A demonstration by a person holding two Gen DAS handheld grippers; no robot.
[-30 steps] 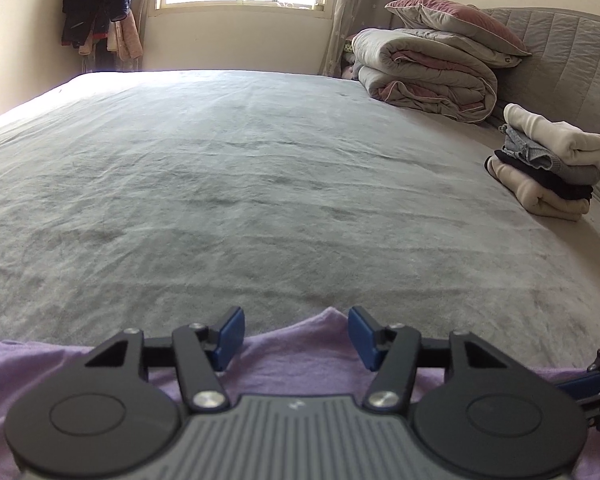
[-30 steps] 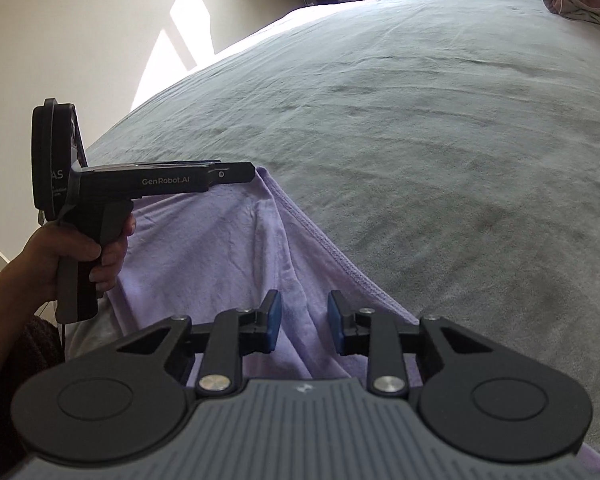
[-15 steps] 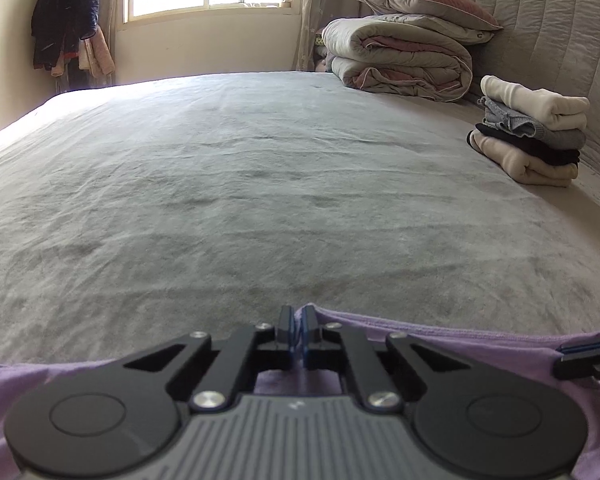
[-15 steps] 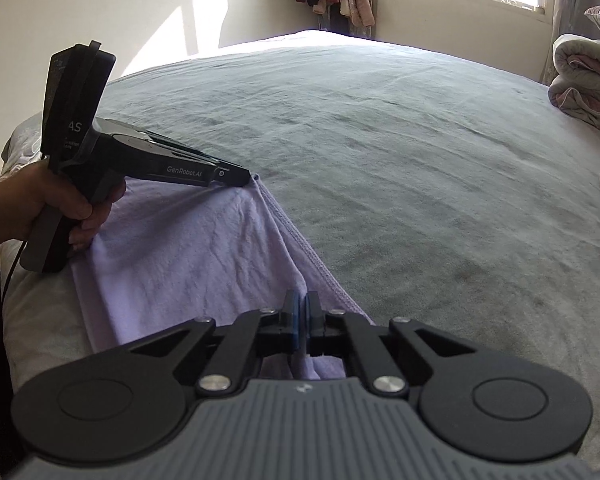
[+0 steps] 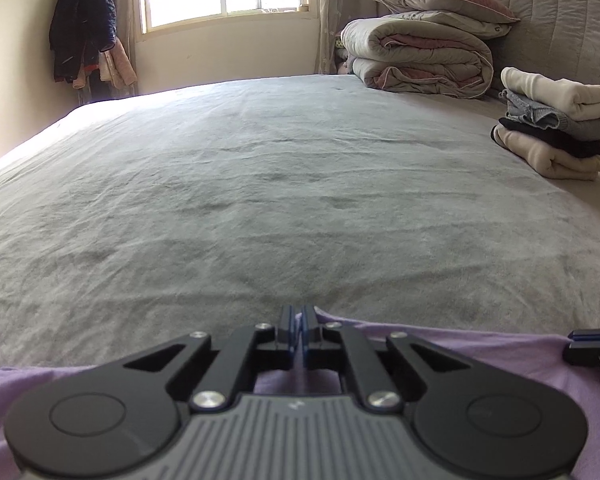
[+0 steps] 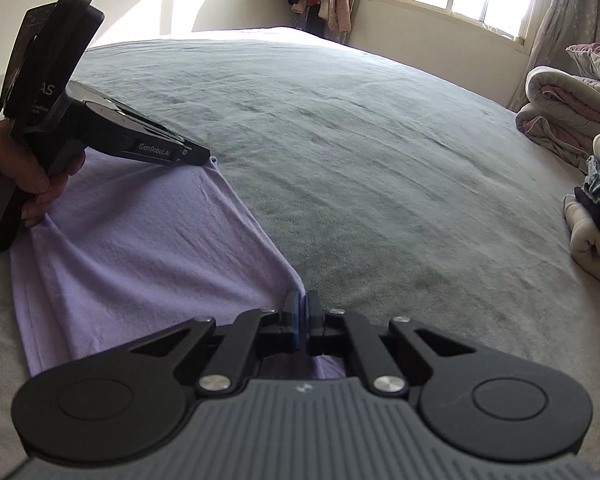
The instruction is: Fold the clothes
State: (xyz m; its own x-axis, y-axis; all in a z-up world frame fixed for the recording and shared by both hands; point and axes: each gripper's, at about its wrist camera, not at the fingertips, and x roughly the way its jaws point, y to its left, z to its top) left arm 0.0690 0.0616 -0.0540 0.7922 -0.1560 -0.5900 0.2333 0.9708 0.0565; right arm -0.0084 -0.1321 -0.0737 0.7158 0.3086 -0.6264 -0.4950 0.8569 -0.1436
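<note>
Both pairs of jaws, spread apart a second ago, are now pinched together on the far edge of the lavender garment (image 6: 140, 256), which is drawn taut across the near side of the grey bed cover (image 5: 280, 184). Leftmost, the left gripper (image 5: 299, 316) is clamped on one corner; the right gripper (image 6: 300, 300) grasps the other. Folded clothes (image 5: 552, 136) are stacked at the far right.

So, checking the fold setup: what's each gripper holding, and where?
Both hold the purple garment by its far edge: left gripper and right gripper at opposite ends.
</note>
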